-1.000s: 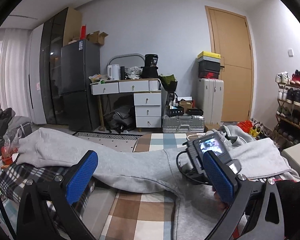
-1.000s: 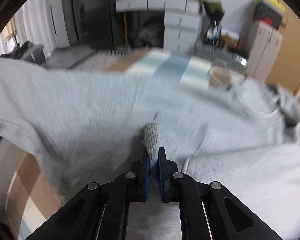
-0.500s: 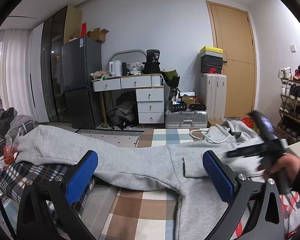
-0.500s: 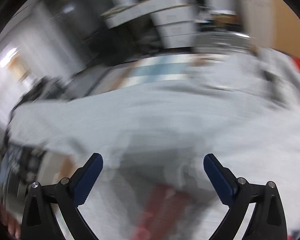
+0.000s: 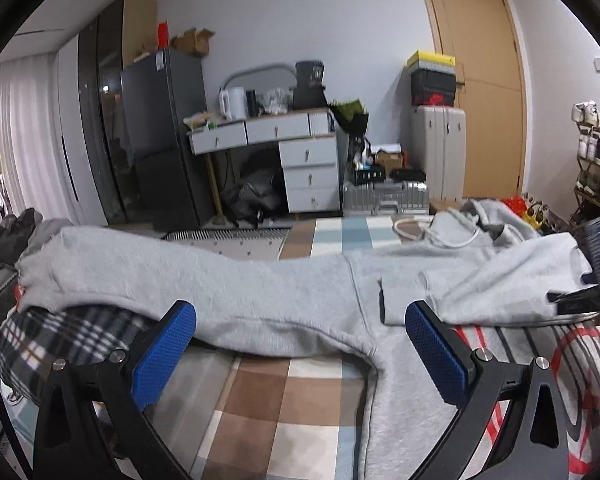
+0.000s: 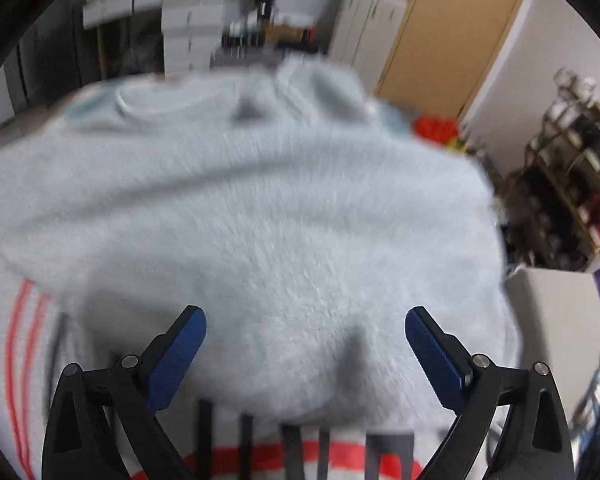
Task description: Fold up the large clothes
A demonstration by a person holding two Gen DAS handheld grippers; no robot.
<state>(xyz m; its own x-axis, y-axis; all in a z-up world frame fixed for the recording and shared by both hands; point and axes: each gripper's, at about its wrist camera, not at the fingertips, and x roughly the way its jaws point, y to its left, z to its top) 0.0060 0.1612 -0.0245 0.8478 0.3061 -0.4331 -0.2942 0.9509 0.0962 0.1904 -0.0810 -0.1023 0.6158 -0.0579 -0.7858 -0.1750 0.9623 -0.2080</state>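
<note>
Left wrist view, grey hoodie (image 5: 260, 284) beyond parted left tongs (image 5: 300, 352), right tongs (image 6: 306, 356) parted above it.

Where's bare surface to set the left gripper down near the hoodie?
Free: the brown checked cover, between the left sleeve and the hoodie body. Crowded: the plaid cloth under the cuff, and the folded right sleeve.

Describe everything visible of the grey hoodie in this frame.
The grey hoodie is a fleecy-looking sweatshirt lying flat on a surface covered with checked and red-striped cloths. One sleeve stretches out long to the left in the left wrist view, over plaid fabric; the other is folded in across the body. Hood and white drawcord lie at the far side. Neither open gripper touches it.
</note>
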